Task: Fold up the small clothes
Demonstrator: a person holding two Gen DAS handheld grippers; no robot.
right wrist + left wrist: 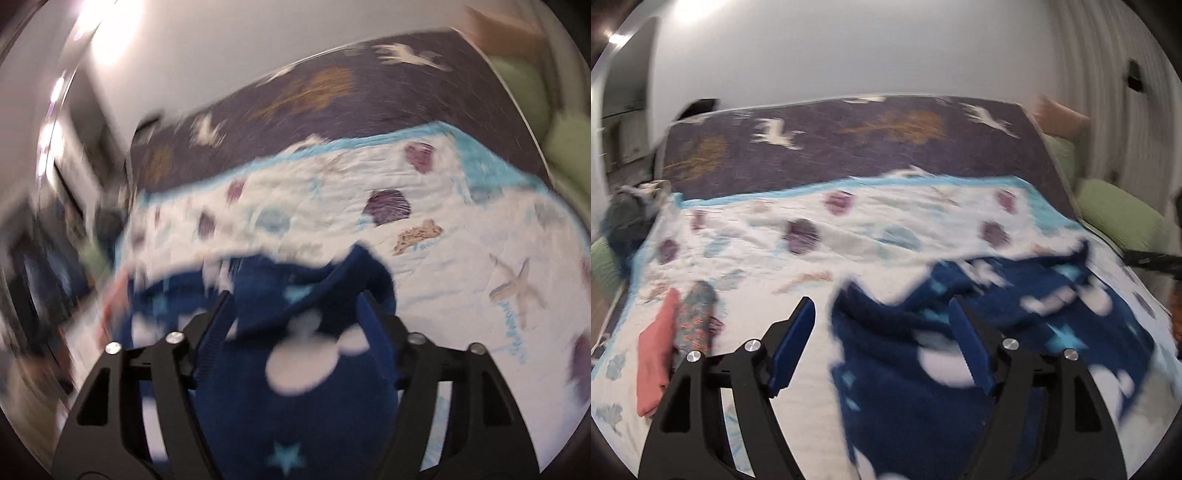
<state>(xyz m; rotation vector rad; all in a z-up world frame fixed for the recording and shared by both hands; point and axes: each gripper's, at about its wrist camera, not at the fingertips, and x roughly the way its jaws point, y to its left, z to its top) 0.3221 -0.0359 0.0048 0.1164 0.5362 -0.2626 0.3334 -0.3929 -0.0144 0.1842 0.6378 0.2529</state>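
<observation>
Fuzzy navy fleece garment (979, 332), printed with white blobs and pale stars, lies rumpled on the quilted seashell bedspread (775, 236). Left gripper (882, 321): jaws spread, empty. Right gripper (295, 306): jaws apart, fleece bunched between; grip indeterminate.

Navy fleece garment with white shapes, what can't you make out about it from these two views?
- Navy fleece garment, left wrist view: motion blur smears its outline; its near part runs off the bottom edge.
- Right wrist view: fabric bunched between the right gripper's jaws hides any pinch.
- Left gripper: open, but contact with the cloth is unclear.
</observation>
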